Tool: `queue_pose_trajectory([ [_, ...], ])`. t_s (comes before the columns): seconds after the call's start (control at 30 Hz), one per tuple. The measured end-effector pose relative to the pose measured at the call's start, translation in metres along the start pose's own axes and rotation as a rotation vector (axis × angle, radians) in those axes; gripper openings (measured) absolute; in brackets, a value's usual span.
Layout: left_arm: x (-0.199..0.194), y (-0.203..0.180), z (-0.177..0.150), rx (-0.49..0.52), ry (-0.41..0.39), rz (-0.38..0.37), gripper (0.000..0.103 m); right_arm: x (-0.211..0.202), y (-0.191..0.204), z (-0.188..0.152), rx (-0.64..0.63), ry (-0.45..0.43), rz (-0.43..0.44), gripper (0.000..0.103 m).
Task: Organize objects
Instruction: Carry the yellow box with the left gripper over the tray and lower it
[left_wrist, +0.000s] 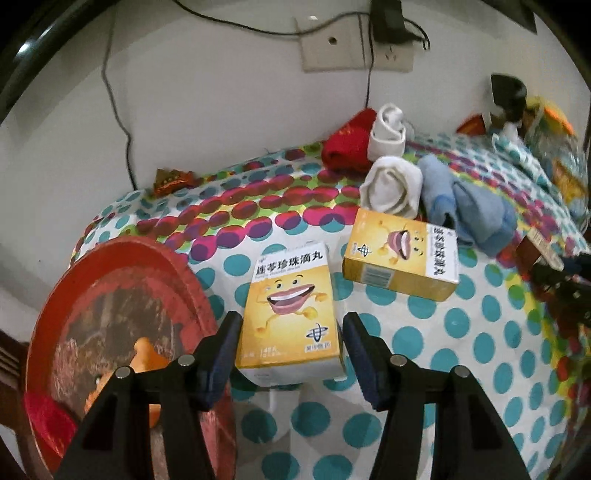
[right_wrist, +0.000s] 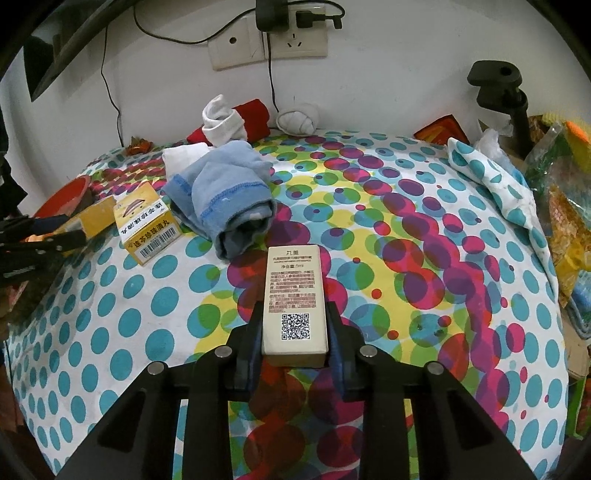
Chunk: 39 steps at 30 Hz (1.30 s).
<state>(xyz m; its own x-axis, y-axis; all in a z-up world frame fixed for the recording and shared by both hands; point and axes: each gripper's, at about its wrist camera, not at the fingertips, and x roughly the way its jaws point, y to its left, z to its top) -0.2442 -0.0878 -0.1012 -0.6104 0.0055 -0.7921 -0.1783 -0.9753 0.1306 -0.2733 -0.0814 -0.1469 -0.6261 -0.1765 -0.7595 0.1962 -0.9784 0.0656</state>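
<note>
While the right gripper (right_wrist: 293, 332) clamps the beige box (right_wrist: 295, 301) by its near end, a yellow box (left_wrist: 291, 314) sits between the left gripper's (left_wrist: 291, 328) parted, untouching jaws.

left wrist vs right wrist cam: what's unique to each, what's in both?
Left wrist only: the red tray with an orange toy, and a yellow box between the left tongs; contact is unclear.
Right wrist only: the right tongs shut on a beige box, and a white knotted ball by the wall.
Both: second yellow box, blue cloth, wall sockets.
</note>
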Motion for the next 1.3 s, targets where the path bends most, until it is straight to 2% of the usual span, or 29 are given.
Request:
queue_pose_trajectory([
  [0.3,-0.025,-0.006,-0.006,-0.013,-0.046,0.015,0.057,-0.002,-0.001,-0.003,-0.014,0.004,-0.027,0.028],
  [0.67,-0.052,0.001,-0.021,-0.045,-0.064,0.019,0.057,-0.004,-0.007,-0.005,-0.011,0.004,-0.028,0.028],
  [0.97,-0.082,0.025,-0.035,-0.101,-0.090,0.046,0.057,-0.006,-0.013,-0.006,-0.013,0.004,-0.031,0.028],
  [1.3,-0.101,0.069,-0.054,-0.181,-0.095,0.119,0.057,-0.008,-0.020,-0.008,-0.014,0.005,-0.037,0.028],
])
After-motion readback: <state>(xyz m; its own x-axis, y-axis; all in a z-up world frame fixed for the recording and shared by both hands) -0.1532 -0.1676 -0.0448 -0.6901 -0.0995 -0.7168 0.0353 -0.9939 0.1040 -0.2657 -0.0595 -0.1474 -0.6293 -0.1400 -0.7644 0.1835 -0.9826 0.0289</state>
